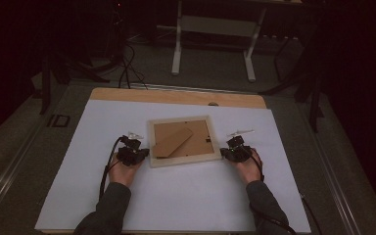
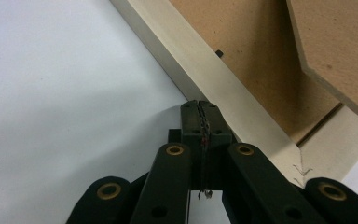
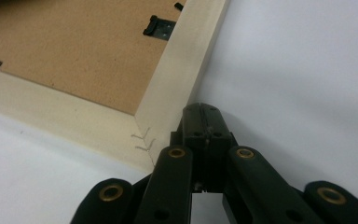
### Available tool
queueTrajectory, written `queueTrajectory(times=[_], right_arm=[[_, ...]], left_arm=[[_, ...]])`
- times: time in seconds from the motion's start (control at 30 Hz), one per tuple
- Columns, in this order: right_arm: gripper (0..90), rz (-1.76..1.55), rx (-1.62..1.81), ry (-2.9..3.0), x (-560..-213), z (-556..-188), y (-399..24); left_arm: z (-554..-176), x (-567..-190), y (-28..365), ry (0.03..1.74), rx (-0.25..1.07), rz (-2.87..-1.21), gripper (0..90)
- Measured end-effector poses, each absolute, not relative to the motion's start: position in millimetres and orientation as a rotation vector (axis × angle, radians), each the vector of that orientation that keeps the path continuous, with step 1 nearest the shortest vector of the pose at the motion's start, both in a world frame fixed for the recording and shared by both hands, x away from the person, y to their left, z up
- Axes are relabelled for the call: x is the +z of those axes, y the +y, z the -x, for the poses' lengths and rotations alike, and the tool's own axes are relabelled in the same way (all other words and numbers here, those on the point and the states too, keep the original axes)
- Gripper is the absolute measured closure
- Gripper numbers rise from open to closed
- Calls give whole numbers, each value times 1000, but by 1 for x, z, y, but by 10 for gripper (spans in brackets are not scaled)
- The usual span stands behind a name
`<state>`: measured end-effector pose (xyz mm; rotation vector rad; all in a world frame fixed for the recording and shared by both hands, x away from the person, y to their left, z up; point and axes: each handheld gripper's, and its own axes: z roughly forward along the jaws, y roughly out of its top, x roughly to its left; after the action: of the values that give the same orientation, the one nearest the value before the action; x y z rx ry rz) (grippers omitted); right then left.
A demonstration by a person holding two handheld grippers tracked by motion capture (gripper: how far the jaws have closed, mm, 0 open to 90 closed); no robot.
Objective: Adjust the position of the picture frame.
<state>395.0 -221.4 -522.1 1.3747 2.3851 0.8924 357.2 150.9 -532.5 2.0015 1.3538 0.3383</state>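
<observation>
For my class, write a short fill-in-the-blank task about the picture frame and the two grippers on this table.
1. The picture frame lies with its ____ side up.
2. The left gripper has its jaws ____.
3. The right gripper sits at the frame's ____ side in the high view.
4. The frame rests on a ____ sheet.

Missing words: back; shut; right; white

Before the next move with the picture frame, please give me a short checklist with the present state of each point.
1. Picture frame lies flat, back side up, on the white sheet: ok.
2. Left tool shut, tips at the frame's left edge: ok.
3. Right tool shut, tips at the frame's right edge: ok.
4. Tools press on the wood: cannot tell.
5. Stand flap folded down: not ok, it looks raised at one end.
6. Retaining clip closed: cannot tell.
</observation>
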Motion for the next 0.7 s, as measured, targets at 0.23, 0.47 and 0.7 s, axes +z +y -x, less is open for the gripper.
queueTrajectory(times=[0.23,0.47,0.7], right_arm=[[900,-1351,893,2376,-523,-382,-220],[900,-1331,891,2383,-523,-372,-218],[900,-1317,906,2393,-524,-361,-217]], left_arm=[[-352,-534,155,1333,315,-1997,900],[-350,-535,159,1326,305,-1990,900],[-351,-535,162,1328,306,-1984,900]])
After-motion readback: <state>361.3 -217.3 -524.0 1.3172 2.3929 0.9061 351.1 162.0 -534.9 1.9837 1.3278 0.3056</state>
